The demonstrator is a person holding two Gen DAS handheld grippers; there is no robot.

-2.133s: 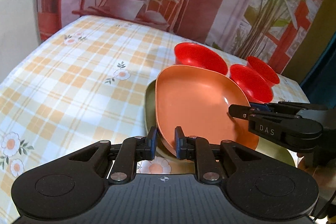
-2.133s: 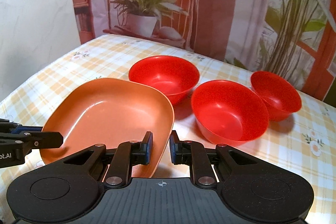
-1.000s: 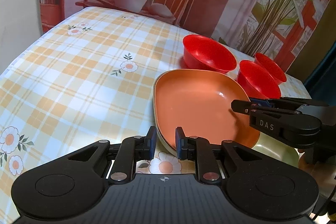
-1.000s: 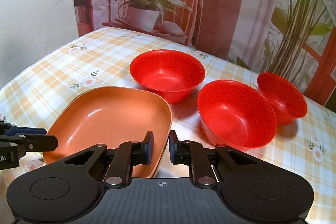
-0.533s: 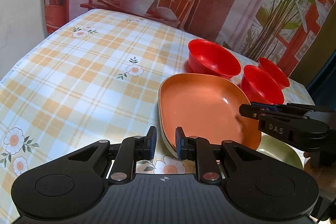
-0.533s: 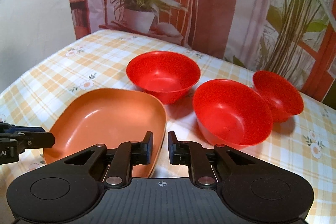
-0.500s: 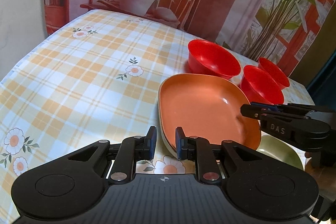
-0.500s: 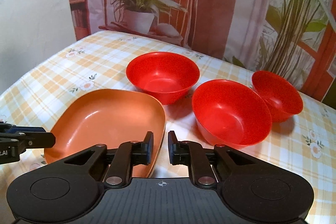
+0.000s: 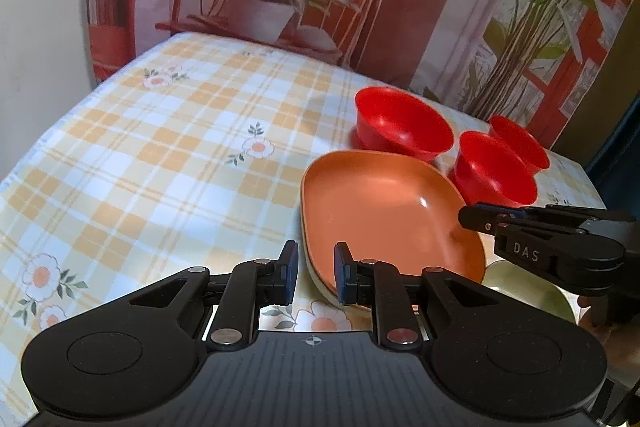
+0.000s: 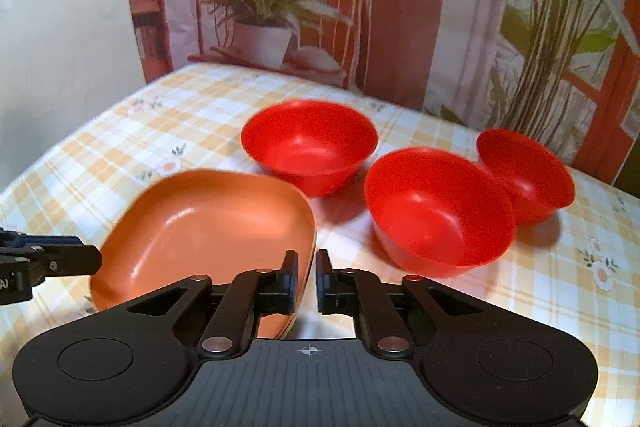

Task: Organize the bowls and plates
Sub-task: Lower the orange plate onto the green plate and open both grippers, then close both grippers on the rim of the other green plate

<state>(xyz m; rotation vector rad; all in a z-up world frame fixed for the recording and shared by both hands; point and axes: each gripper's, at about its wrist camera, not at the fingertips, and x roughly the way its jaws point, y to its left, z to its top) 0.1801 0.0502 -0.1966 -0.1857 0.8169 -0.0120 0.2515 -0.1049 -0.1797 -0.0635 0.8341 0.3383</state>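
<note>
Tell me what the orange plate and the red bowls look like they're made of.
The orange plate looks like plastic or melamine with a satin sheen; it shows one small soft highlight. The three red bowls look like thin moulded plastic, semi-glossy, evenly coloured with broad dull reflections. Glazed ceramic can't be ruled out.

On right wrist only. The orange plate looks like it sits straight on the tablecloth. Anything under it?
Observer: Yes. The left wrist view shows a pale green plate beneath the orange plate, sticking out on its right side.
Operator: Left gripper? I only see its tip.
Observer: The left gripper straddles the orange plate's near rim, jaws apart. A strip of tablecloth shows between the left pad and the rim.
Operator: How does my gripper look from outside?
Observer: The right gripper has its tips at the orange plate's right rim. I cannot tell if it is clamped.
</note>
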